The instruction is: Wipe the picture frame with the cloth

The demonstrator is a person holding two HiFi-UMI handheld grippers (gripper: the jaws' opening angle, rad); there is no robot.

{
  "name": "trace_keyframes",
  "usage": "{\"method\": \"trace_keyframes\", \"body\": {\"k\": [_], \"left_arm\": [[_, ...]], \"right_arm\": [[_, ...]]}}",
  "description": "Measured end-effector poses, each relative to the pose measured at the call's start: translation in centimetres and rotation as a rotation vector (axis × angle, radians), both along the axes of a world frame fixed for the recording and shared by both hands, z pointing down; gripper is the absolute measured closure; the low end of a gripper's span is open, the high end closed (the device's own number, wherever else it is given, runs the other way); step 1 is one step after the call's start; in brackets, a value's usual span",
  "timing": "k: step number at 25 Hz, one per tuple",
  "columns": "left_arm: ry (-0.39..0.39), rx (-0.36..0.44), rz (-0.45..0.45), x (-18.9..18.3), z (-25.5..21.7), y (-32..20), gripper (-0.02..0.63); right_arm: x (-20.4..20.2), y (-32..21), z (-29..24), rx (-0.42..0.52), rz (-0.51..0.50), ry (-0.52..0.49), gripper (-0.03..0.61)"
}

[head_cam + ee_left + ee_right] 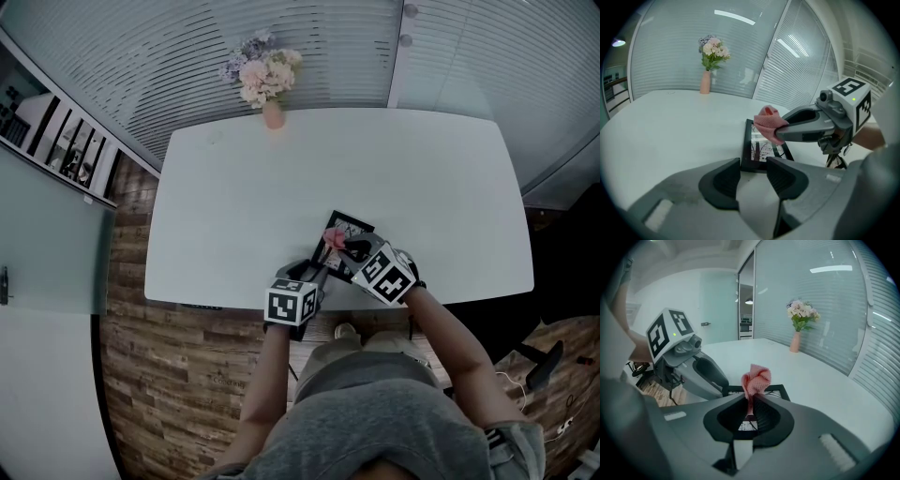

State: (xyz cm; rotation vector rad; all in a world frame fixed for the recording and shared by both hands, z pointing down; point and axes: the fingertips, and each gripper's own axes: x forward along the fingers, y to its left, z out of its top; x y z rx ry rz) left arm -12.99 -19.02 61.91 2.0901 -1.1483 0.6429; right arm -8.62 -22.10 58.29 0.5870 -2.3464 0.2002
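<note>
Right tool [751, 401] is clamped on the pink cloth [756, 378], with the bunched end held just over the picture frame [749, 157]; contact cannot be confirmed. Frame lies flat near the front edge of the worktop [281, 169], long axis running away from the person. Left tool [753, 165], jaws apart and empty, sits at the frame's near short edge. Judgement: right tool is placed to wipe along that axis

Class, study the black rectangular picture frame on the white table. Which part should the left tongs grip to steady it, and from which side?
Probably the near edge of the black rectangular picture frame, approached low from the person's side. It lies flat with that edge facing the open left tongs, while the right tongs hold the pink cloth over it.
</note>
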Motion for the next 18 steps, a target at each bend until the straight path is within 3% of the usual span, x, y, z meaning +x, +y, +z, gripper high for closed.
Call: {"method": "trace_keyframes", "body": {"k": [18], "left_arm": [[0.0,-0.001,-0.003,0.0,0.1,0.0,0.436]], "right_arm": [[5.4,-4.4,1.0,0.051,0.166,0.11,0.54]]}}
